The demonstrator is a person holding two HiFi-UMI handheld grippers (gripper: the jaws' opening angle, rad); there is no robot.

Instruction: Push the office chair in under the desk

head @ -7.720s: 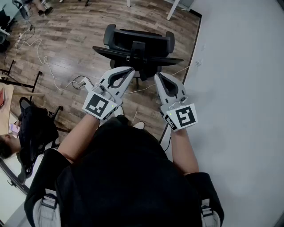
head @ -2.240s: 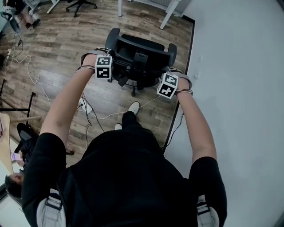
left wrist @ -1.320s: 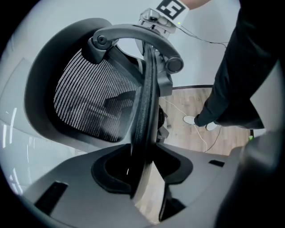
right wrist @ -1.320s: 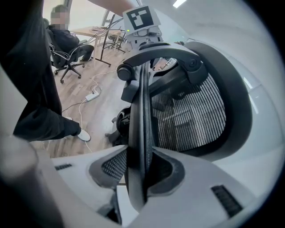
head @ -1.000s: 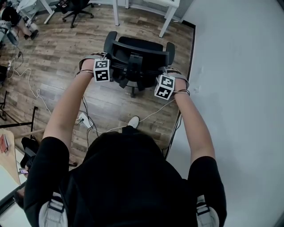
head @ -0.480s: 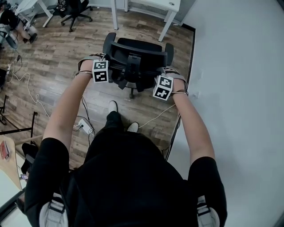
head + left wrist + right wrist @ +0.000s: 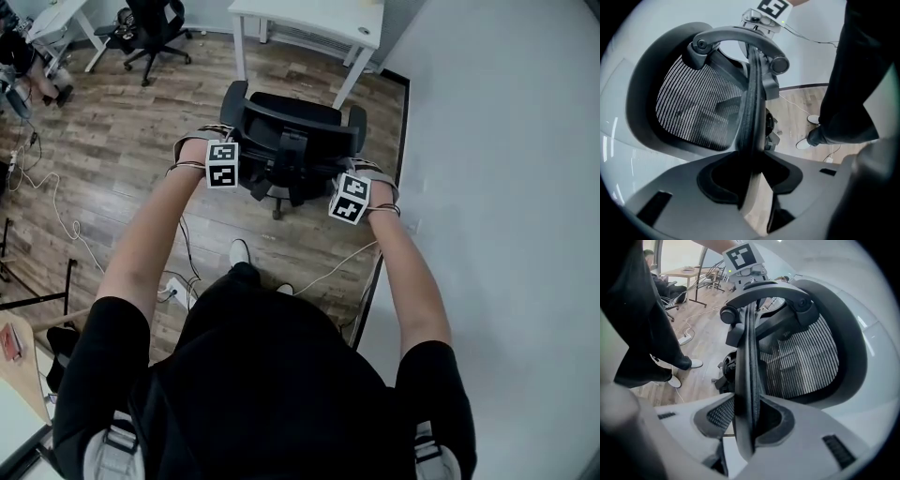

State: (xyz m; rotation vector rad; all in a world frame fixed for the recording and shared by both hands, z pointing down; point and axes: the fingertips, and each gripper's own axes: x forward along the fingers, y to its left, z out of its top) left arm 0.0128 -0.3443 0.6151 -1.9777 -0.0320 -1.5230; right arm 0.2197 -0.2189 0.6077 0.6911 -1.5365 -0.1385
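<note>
A black mesh-backed office chair (image 7: 292, 120) stands on the wood floor just short of the white desk (image 7: 309, 17) at the top of the head view. My left gripper (image 7: 231, 155) is shut on the left edge of the chair's backrest. My right gripper (image 7: 354, 186) is shut on its right edge. In the left gripper view the backrest rim (image 7: 752, 101) runs upright between the pads of my left gripper (image 7: 751, 176). The right gripper view shows the same rim (image 7: 750, 357) clamped in my right gripper (image 7: 747, 420). The seat is mostly hidden behind the backrest.
A white wall (image 7: 506, 187) runs close along the chair's right side. Cables (image 7: 47, 192) and a power strip (image 7: 174, 286) lie on the floor to the left. A second office chair (image 7: 155, 23) stands at the far left by another desk. My shoes (image 7: 240, 251) are behind the chair.
The chair has rolled forward toward the desk with both grippers still on its backrest. More of the white desk has come into view at the top.
</note>
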